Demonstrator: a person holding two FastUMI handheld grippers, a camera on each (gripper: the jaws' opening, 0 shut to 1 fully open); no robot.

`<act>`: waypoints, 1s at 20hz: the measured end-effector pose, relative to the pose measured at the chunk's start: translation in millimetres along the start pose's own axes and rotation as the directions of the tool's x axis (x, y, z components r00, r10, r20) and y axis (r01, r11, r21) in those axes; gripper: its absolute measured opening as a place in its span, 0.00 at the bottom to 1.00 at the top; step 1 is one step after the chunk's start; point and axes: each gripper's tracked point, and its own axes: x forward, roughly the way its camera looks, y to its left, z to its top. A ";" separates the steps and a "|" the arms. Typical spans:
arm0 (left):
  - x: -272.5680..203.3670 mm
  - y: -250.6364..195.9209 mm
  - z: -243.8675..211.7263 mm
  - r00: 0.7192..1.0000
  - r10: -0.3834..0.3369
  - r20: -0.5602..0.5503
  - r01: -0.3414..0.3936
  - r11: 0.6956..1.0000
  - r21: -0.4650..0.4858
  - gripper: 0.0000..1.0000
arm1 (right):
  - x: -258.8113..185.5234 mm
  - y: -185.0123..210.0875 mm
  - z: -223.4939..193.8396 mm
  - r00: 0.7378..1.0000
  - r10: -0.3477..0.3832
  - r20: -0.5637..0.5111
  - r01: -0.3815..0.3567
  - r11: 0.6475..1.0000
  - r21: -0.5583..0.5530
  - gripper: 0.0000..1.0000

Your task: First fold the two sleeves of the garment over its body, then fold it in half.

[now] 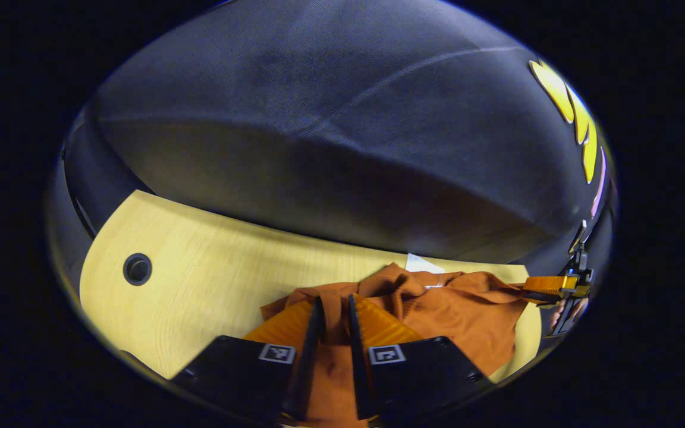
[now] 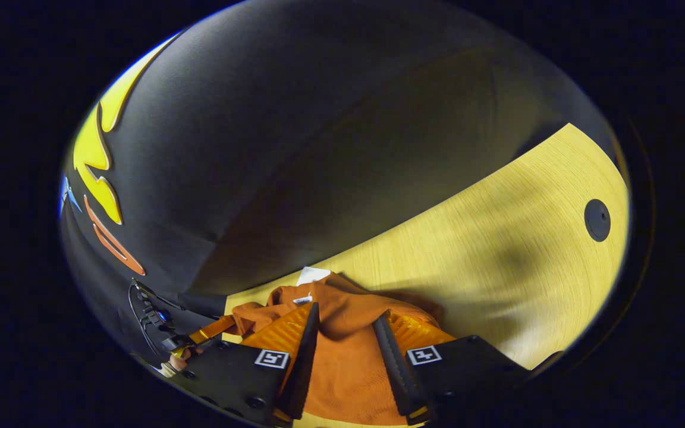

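- Here, in the left gripper view, your left gripper [image 1: 335,309] has its fingers drawn close together with a fold of the orange garment [image 1: 455,309] clenched between them.
- In the right gripper view, your right gripper [image 2: 345,318] has its fingers set wider, the cloth bunched up between them; you cannot tell whether both fingers press on it.
- The left gripper view also catches the right gripper far off at the garment's right edge, with a hand [image 1: 568,312] behind it; the right gripper view shows the left gripper low at its left.
- The garment lies crumpled on the pale wooden table [image 1: 211,279], near its far edge by the black booth wall [image 1: 330,119].
- A white tag [image 2: 313,275] shows at the garment's far end, so the collar seems to point to the wall; the long axis cannot be told in this heap.
- A round dark hole [image 1: 137,268] sits in the tabletop, well apart from the cloth.
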 end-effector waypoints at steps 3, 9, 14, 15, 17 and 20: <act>-4.0 -17.8 18.6 0.997 -0.043 0.064 0.045 0.999 -0.028 0.63 | -13.6 12.7 15.0 0.998 -0.011 0.061 0.013 0.999 -0.045 0.68; -73.4 -21.2 51.1 0.976 0.066 0.207 -0.083 0.994 0.076 0.92 | -83.3 47.1 44.9 0.964 -0.123 0.234 0.201 0.917 -0.344 0.97; -175.9 -30.0 54.8 0.912 0.138 0.385 -0.225 0.955 0.192 0.96 | -182.4 105.4 29.1 0.906 -0.077 0.415 0.294 0.822 -0.488 0.97; -197.3 -37.3 49.7 0.899 0.138 0.415 -0.240 0.949 0.206 0.97 | -204.9 116.2 19.7 0.894 -0.048 0.445 0.296 0.809 -0.509 0.97; -240.5 -50.4 33.5 0.877 0.132 0.462 -0.261 0.938 0.226 0.98 | -247.6 130.2 3.8 0.851 -0.026 0.524 0.348 0.775 -0.527 0.97; -302.9 -72.4 1.7 0.843 0.129 0.523 -0.276 0.937 0.213 0.98 | -297.3 136.2 -27.0 0.790 0.015 0.612 0.419 0.715 -0.559 0.97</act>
